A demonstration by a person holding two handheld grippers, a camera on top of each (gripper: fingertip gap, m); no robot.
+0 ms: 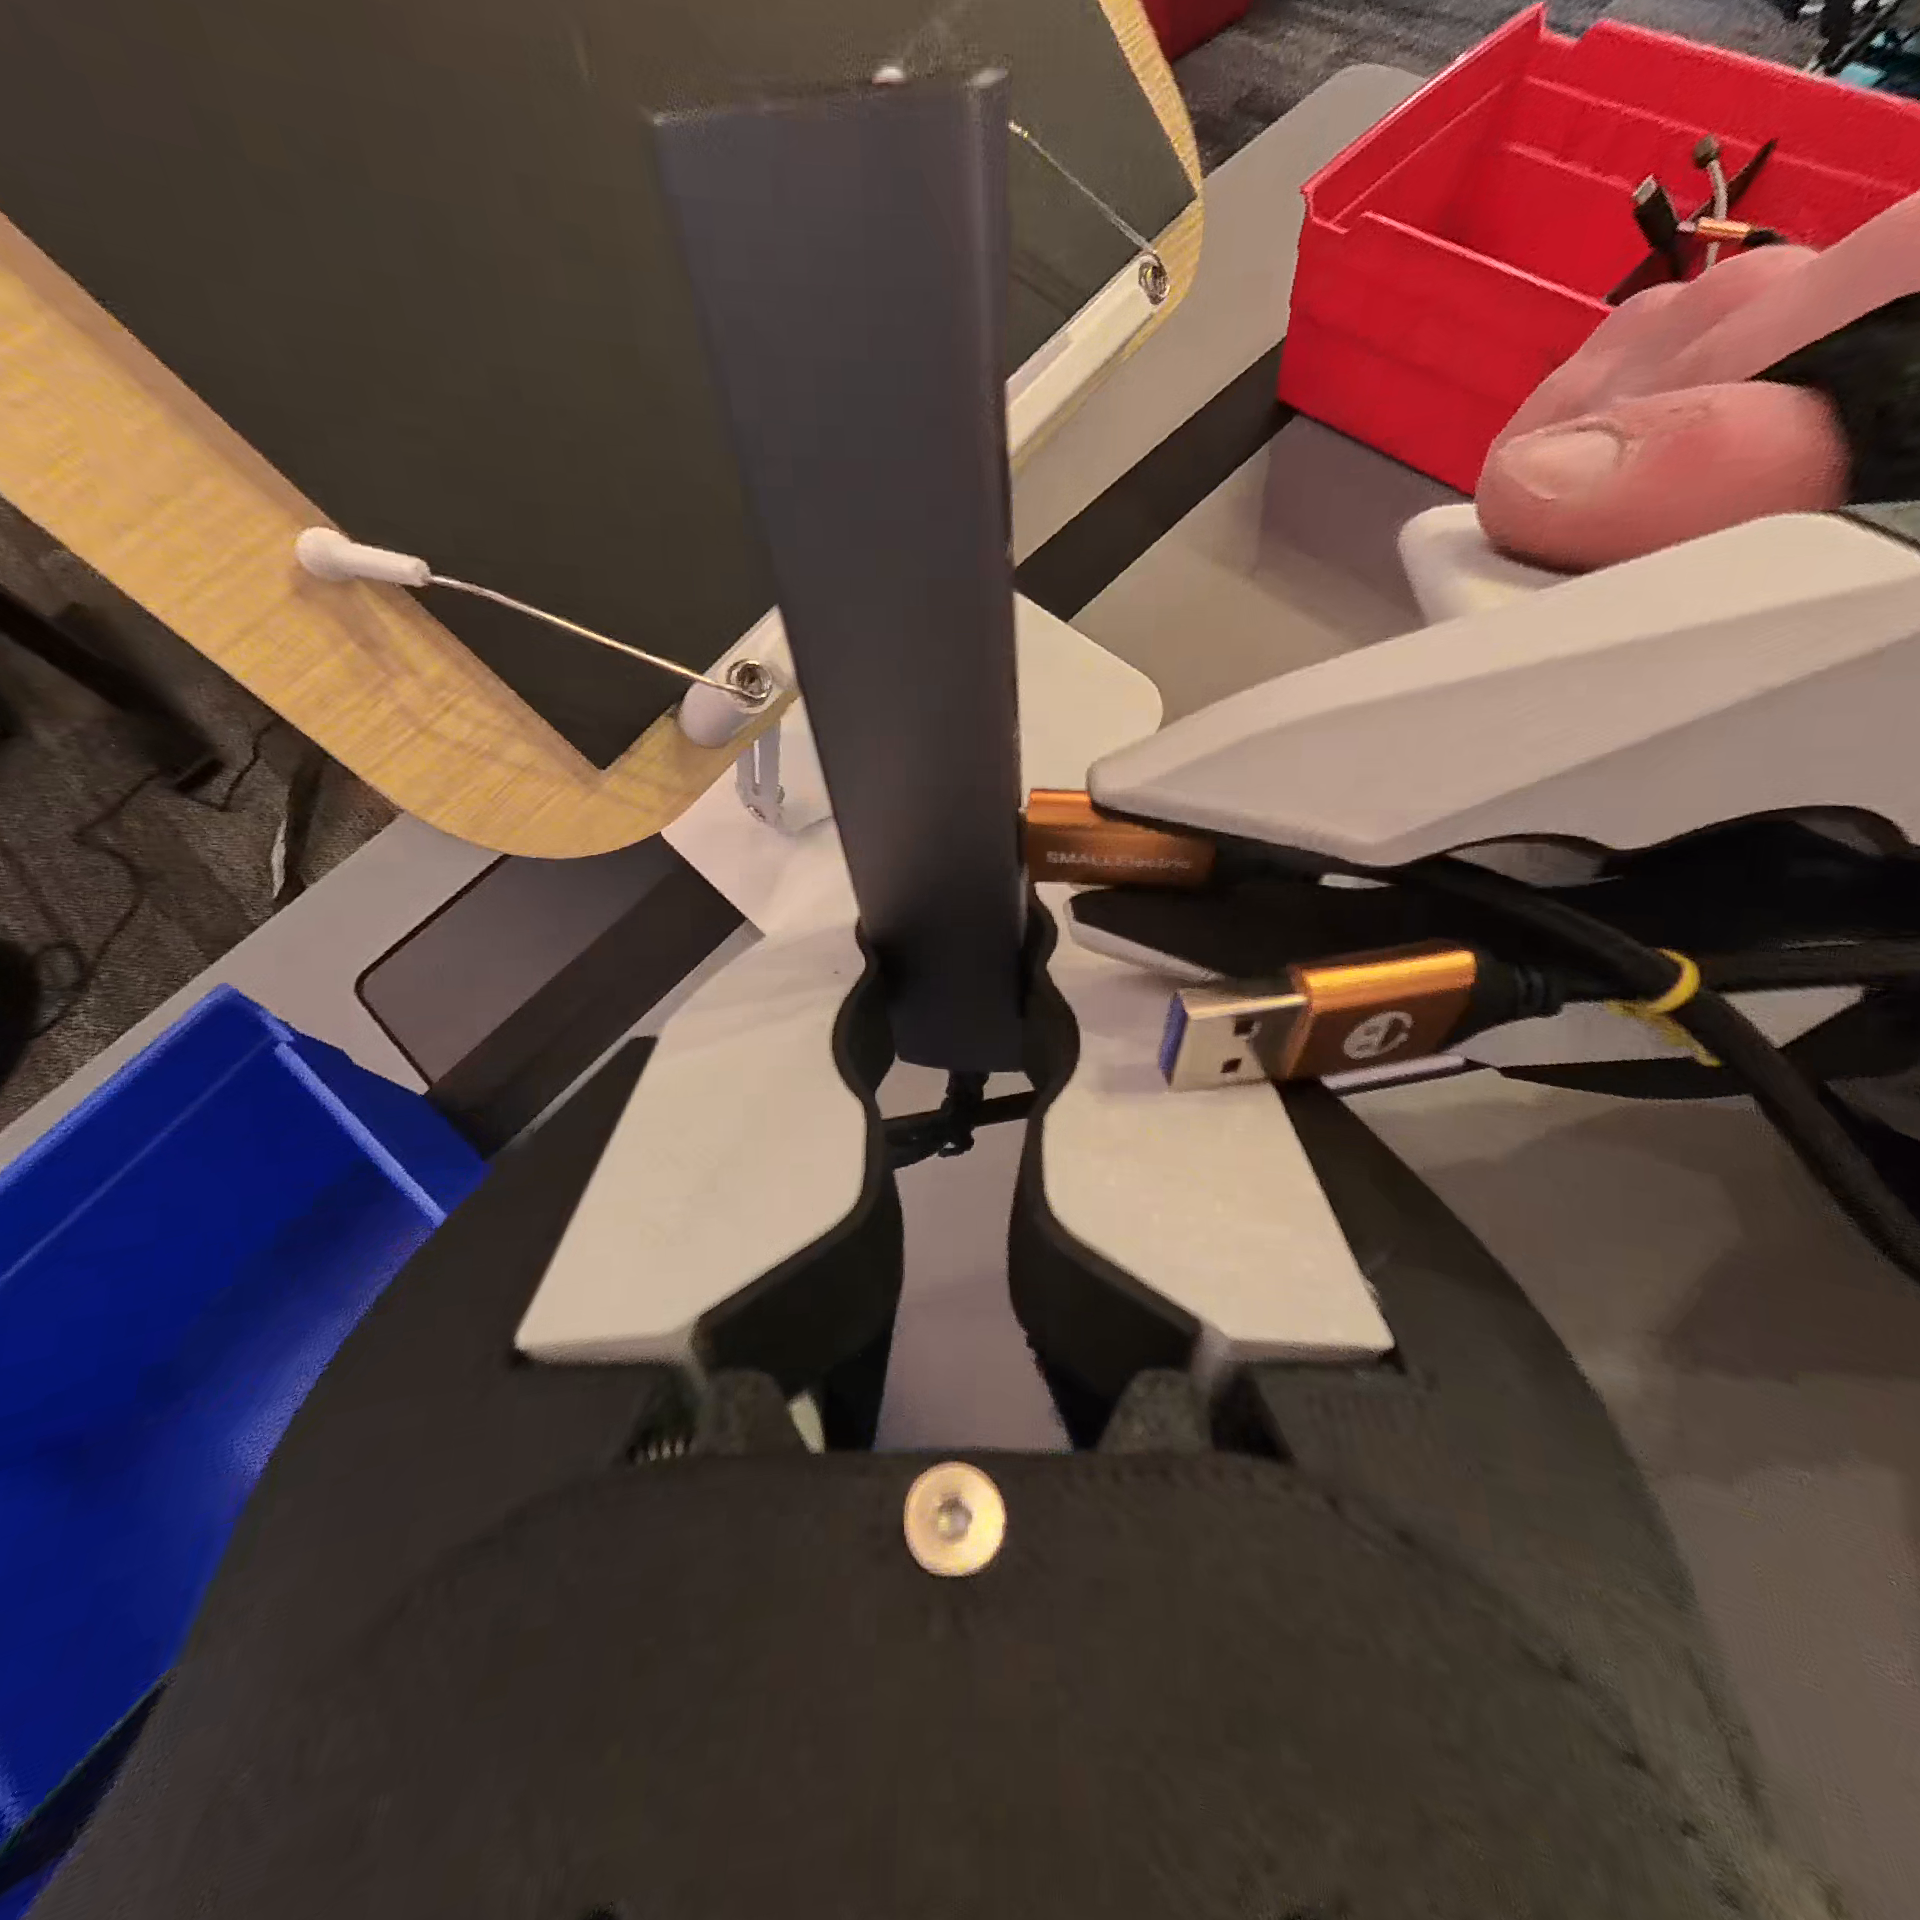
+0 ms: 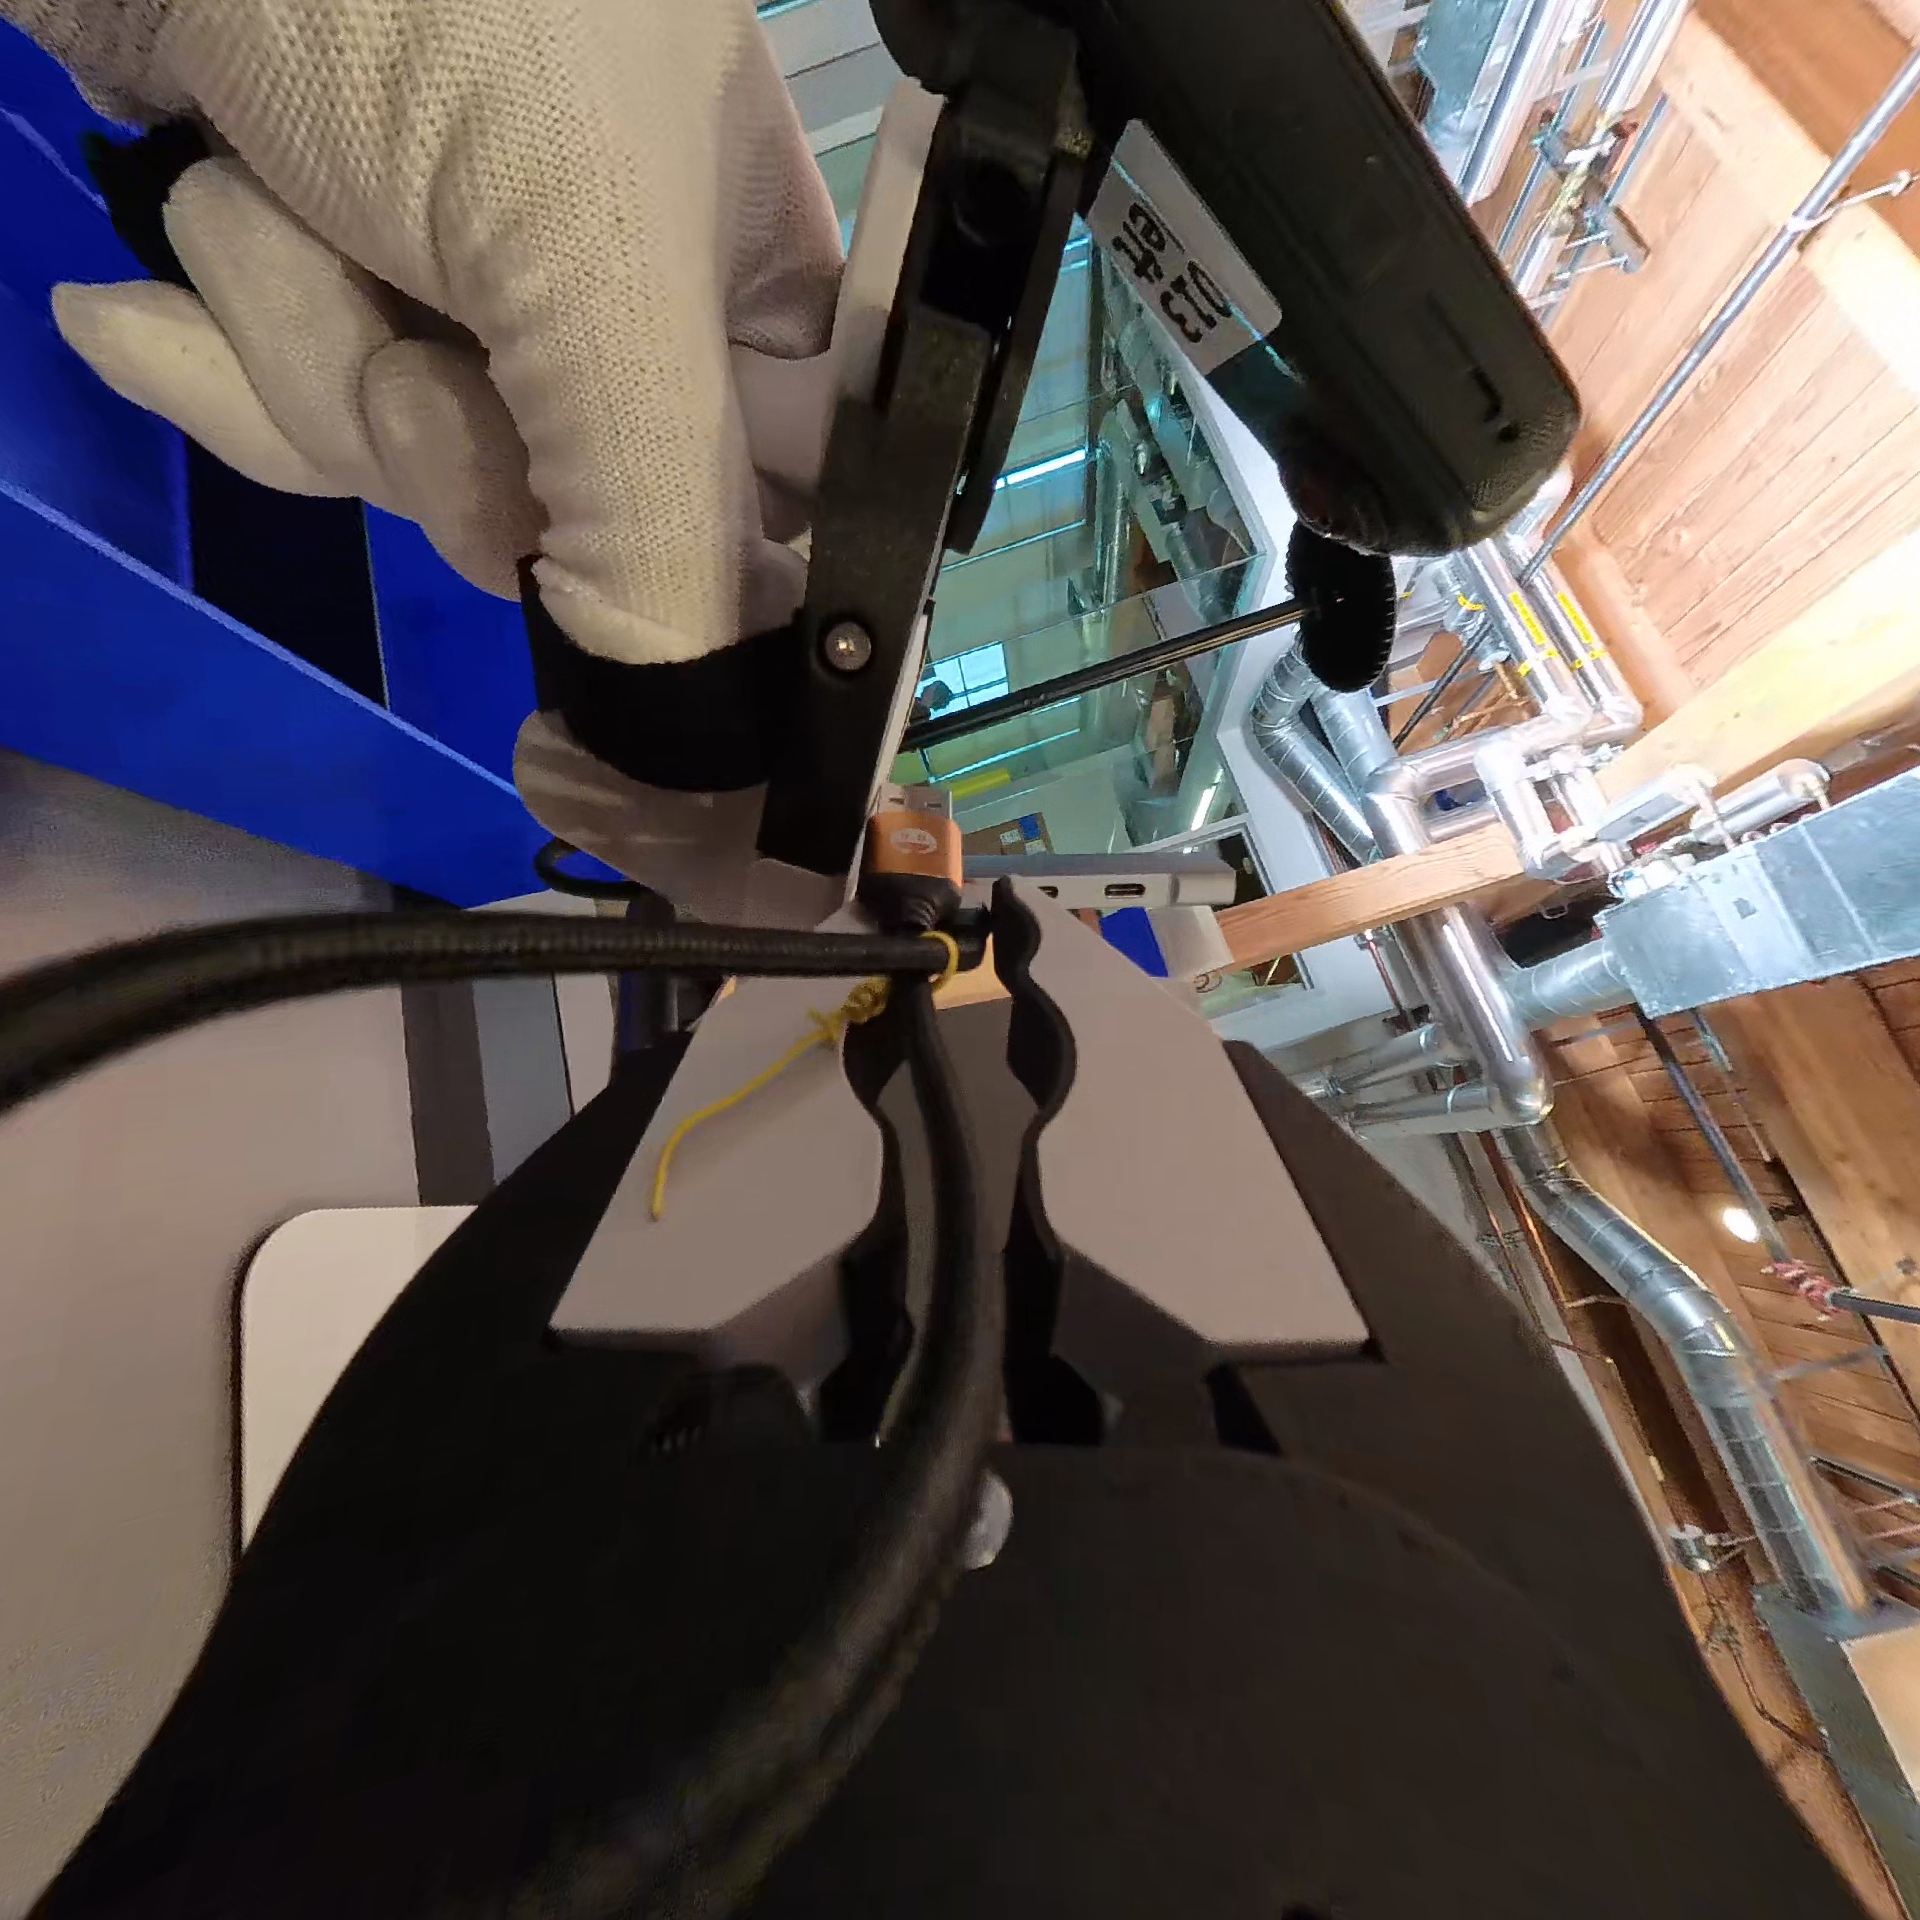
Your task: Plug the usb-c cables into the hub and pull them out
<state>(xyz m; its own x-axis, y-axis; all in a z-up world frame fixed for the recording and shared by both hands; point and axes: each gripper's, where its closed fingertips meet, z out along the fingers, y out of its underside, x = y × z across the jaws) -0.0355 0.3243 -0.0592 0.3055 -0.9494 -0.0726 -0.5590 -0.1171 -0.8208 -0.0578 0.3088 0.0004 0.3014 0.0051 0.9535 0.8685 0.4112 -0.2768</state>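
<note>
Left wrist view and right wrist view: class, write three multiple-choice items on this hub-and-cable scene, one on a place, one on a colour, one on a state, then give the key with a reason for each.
1. Where is the red bin?
A. upper right, behind the other gripper
B. lower left, beside the camera
C. between the fingers

2. What colour are the connector shells on the black cable?
A. green
B. orange
C. white

3. How is the hub held?
A. lying loose on the table
B. resting in the blue bin
C. clamped at its near end by the left gripper

Key: 1 A, the left wrist view shows the red bin at top right, the blue bin at lower left. 2 B, both shells there are orange metal. 3 C, the fingers close on its lower end, and it stands up from them.
</note>
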